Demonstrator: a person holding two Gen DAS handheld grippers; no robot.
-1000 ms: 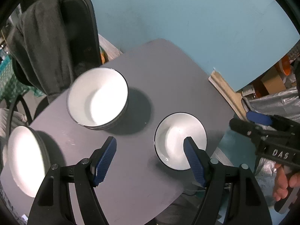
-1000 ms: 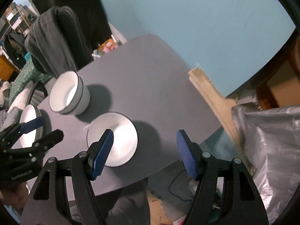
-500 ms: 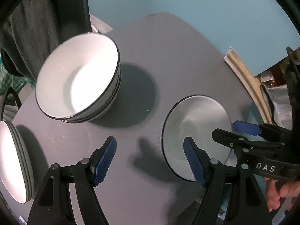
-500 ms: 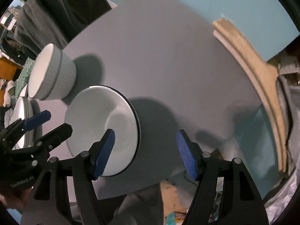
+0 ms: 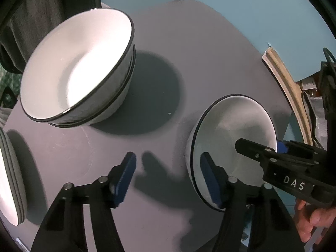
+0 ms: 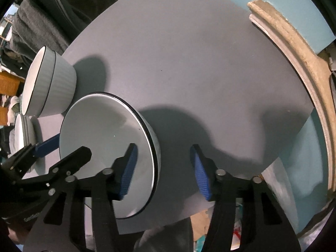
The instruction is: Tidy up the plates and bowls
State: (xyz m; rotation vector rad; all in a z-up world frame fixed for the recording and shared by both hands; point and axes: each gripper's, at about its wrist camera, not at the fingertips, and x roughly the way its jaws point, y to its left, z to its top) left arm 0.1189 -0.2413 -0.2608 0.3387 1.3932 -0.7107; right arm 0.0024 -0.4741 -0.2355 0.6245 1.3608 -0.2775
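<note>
A single white bowl with a black rim (image 5: 235, 134) (image 6: 100, 138) sits near the front edge of the grey table (image 5: 189, 48) (image 6: 199, 63). My left gripper (image 5: 168, 180) is open, straddling its left rim, right finger inside the bowl. My right gripper (image 6: 163, 172) is open, straddling its right rim, left finger over the bowl. A stack of two white bowls (image 5: 75, 69) (image 6: 48, 84) stands further left. A stack of white plates (image 5: 10, 178) (image 6: 23, 134) sits at the table's left edge.
A dark chair with a grey garment (image 5: 31, 16) (image 6: 40, 23) stands behind the bowl stack. A blue wall (image 5: 210, 0) lies beyond the table. A beige curved strip (image 5: 287, 84) (image 6: 294, 48) runs along the table's right side.
Both grippers have moved down and closer to the single bowl, which now fills more of each view. Each gripper now straddles the bowl's rim. The jaws stay open.
</note>
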